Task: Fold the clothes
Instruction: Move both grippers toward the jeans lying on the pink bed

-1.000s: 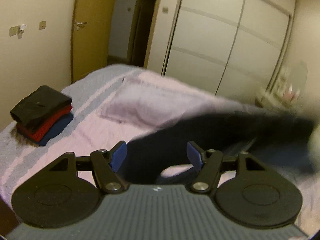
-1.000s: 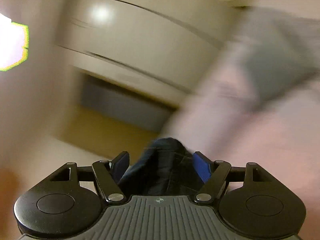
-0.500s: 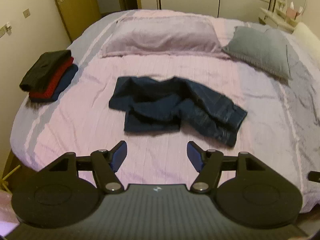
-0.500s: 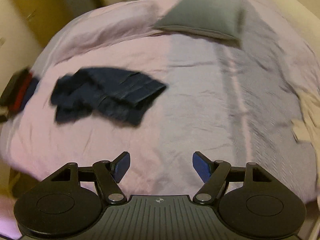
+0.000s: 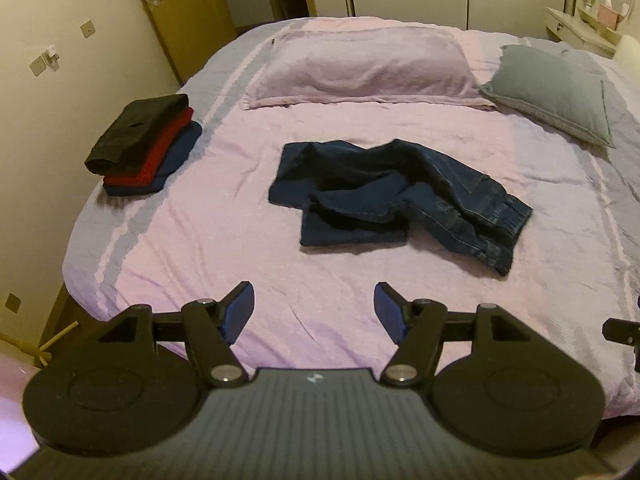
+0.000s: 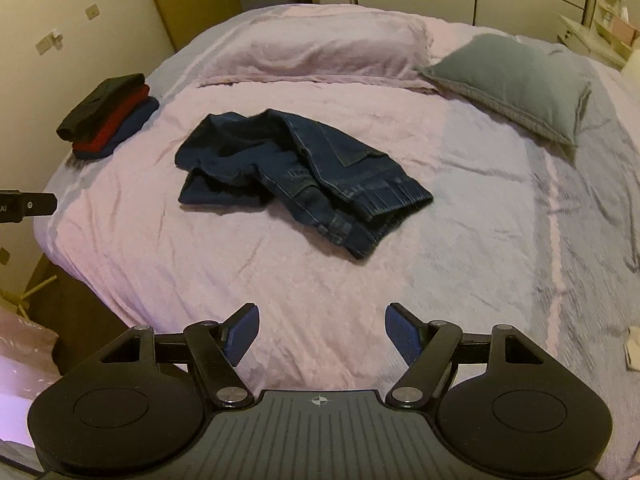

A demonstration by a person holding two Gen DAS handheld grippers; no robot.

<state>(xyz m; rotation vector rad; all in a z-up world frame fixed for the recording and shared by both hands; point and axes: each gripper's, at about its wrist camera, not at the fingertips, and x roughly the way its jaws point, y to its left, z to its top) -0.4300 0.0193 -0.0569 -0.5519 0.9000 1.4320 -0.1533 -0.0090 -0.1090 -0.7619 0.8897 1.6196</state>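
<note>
A pair of dark blue jeans (image 5: 396,200) (image 6: 296,172) lies crumpled in a heap in the middle of the pink bed (image 5: 224,240) (image 6: 460,240), its waistband toward the right. My left gripper (image 5: 314,308) hovers open above the near edge of the bed, well short of the jeans, with nothing between its blue pads. The right gripper (image 6: 322,328) is open and empty too, likewise back from the jeans. On the bed's far left sits a stack of folded clothes (image 5: 144,144) (image 6: 106,120): black on top, red below, dark blue at the bottom.
A pink pillow (image 5: 360,68) (image 6: 320,48) and a grey cushion (image 5: 552,88) (image 6: 512,80) lie at the head of the bed. A wardrobe and a door stand behind. The bed's left edge drops off to the floor (image 6: 36,280).
A second ago the right gripper was shut on the jeans, swinging them through the air. They now lie dropped on the bed, and both grippers are open and pulled back.
</note>
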